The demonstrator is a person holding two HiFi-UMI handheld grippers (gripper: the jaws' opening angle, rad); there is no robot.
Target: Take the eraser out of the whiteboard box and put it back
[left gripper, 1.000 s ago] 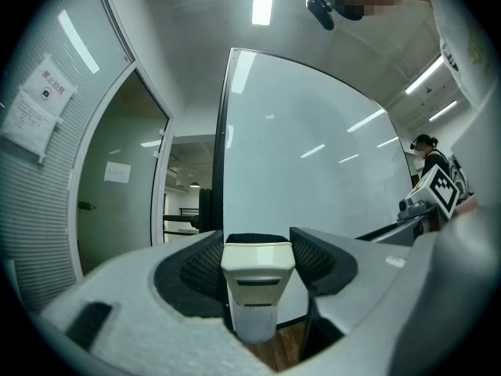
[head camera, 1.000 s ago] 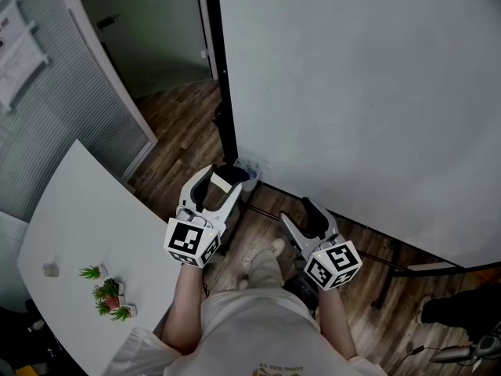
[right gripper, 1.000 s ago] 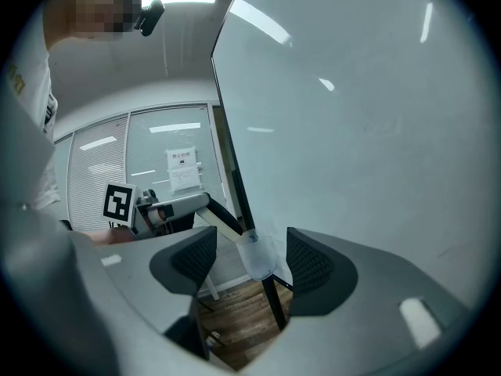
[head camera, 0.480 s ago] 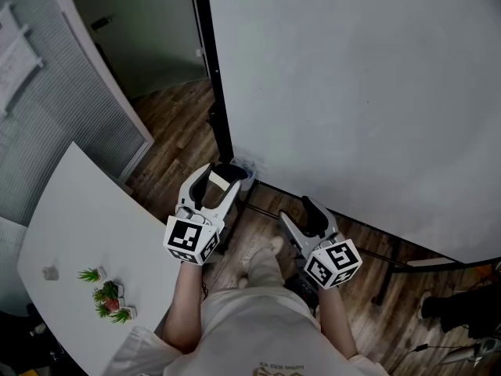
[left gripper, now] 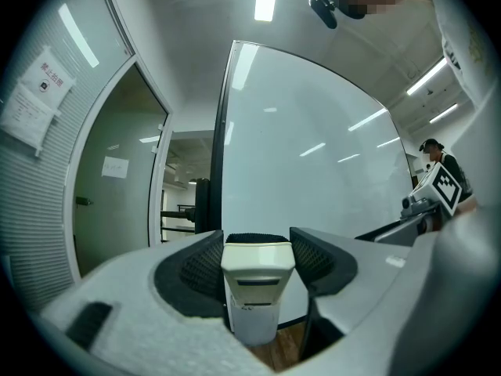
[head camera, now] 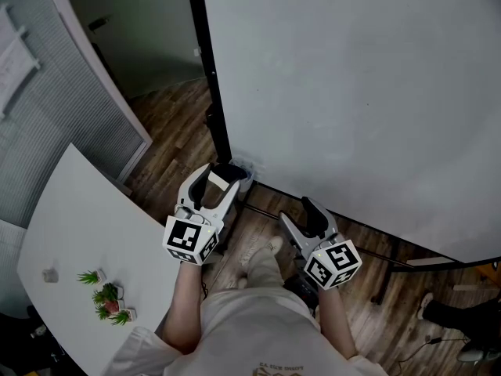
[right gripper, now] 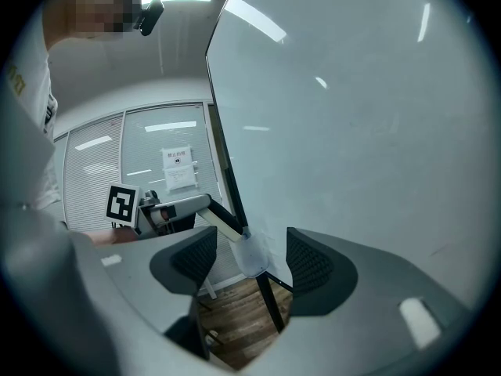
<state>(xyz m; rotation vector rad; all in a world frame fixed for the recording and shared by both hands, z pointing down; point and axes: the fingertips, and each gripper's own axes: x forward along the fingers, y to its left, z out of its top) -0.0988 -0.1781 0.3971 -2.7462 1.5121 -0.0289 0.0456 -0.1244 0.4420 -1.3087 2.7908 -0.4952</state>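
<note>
My left gripper (head camera: 221, 177) is shut on the eraser (head camera: 218, 182), a cream block with a black felt edge (left gripper: 258, 266). It is held level, right beside the translucent whiteboard box (head camera: 247, 172) at the lower left corner of the whiteboard (head camera: 352, 92). In the left gripper view the box (left gripper: 255, 321) shows just under the eraser; whether the eraser's tip is inside is unclear. My right gripper (head camera: 299, 212) stands open and empty, lower and to the right. In the right gripper view the box (right gripper: 250, 255) shows between the jaws, with the left gripper (right gripper: 188, 210) reaching it.
A white table (head camera: 78, 233) with small potted plants (head camera: 109, 298) stands at the left. The whiteboard's black stand and legs (head camera: 376, 261) run over the wooden floor. A glass partition with blinds (head camera: 47, 124) and a doorway are at the far left.
</note>
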